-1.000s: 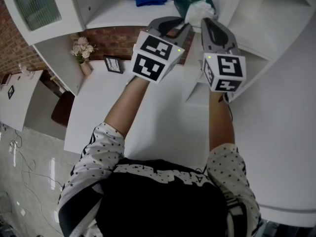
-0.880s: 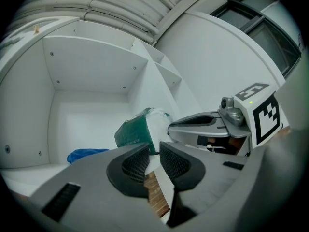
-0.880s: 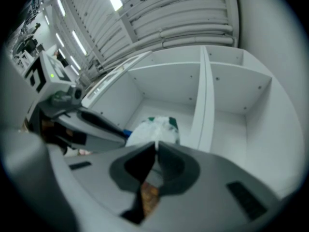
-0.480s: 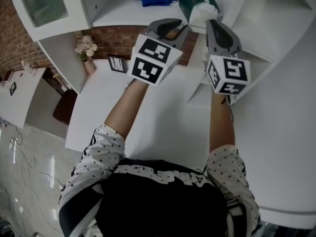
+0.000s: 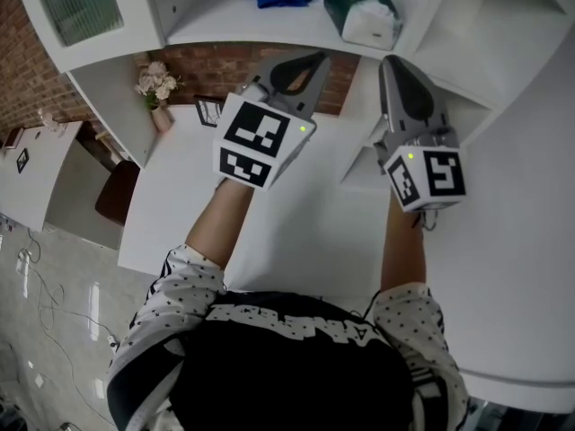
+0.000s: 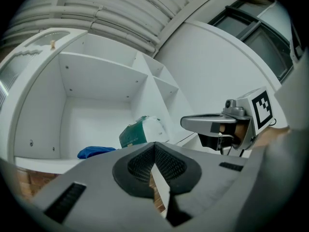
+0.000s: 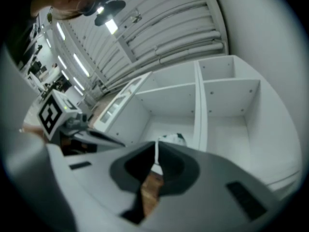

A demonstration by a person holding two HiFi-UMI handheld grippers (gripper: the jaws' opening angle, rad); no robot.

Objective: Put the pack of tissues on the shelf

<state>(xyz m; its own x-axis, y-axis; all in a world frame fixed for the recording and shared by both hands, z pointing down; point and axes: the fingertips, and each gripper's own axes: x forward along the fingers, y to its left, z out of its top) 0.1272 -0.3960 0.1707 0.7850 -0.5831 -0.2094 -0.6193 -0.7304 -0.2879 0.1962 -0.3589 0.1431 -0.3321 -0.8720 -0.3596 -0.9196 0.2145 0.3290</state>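
Tissue pack [image 5: 362,12]: top centre, on shelf [image 5: 216,21], clear of my grippers.
Left gripper [image 5: 313,59]: jaws closing together, empty.
Right gripper [image 5: 393,62]: pressed together, empty.

Tissue pack [image 5: 362,12], dark green w/ a white end toward the front, lies slightly askew on the white shelf [image 5: 225,25] board, at the compartment's right end, just beside the upright divider [image 5: 422,12].
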